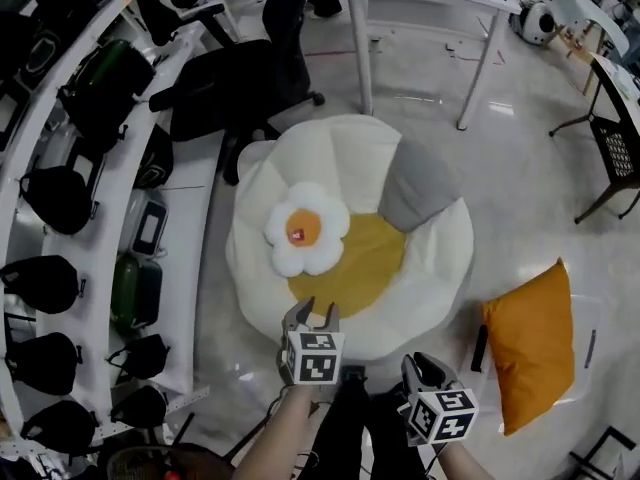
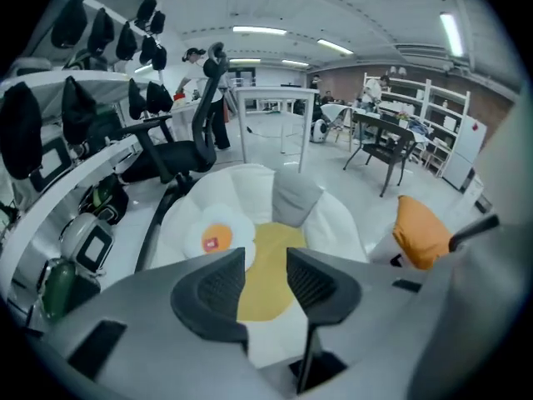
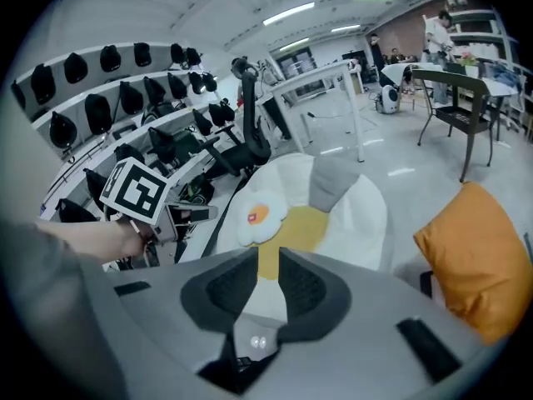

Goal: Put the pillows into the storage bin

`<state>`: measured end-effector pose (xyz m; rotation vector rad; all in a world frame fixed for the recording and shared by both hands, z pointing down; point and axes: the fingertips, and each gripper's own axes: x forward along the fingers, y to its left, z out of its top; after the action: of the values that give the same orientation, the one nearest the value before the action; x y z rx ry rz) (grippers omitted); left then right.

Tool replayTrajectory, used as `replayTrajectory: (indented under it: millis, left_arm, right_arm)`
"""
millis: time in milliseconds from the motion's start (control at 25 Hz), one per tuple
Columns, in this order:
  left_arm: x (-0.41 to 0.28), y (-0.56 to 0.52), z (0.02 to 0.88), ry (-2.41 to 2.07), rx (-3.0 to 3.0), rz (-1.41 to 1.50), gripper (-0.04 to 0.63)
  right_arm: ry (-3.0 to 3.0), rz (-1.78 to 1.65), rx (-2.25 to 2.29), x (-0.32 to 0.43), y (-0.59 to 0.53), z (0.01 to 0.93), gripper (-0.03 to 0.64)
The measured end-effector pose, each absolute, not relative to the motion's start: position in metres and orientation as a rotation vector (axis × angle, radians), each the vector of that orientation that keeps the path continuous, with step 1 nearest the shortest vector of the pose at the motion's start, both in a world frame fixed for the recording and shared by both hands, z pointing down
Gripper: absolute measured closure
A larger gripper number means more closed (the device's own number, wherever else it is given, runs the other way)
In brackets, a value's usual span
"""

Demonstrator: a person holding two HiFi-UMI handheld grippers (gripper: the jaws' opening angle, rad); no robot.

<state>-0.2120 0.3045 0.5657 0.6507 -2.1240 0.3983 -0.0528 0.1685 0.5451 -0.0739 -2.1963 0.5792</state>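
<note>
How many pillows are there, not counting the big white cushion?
3: flower pillow and gray pillow on the cushion, orange pillow to its right. More may be hidden.

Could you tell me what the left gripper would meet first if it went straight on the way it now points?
Most likely the large flower-shaped cushion: the left gripper has its jaws open and empty, framing the yellow centre. The small flower pillow lies left of that line.
</note>
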Motion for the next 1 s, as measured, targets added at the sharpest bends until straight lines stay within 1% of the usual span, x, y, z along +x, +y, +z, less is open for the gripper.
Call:
replayTrajectory:
  millis: [240,440,1000]
  left_arm:
    - [-0.242,0.368,0.624,-2.105,0.538,0.328,0.440]
    - [-0.257,0.397,0.676,-2.080,0.493,0.274,0.440]
    - [-0.311,0.390,0.834,-2.048,0.472,0.212,0.393]
  right_arm:
    - [-2.142,0.536,-0.163,-0.098,0.223,0.590,0.540]
    - [-2.105,0.480,-0.258,-0.132,0.256,0.636,0.540]
    - [-2.098,0.401,-0.395,-0.209,0.276,0.769,0.541]
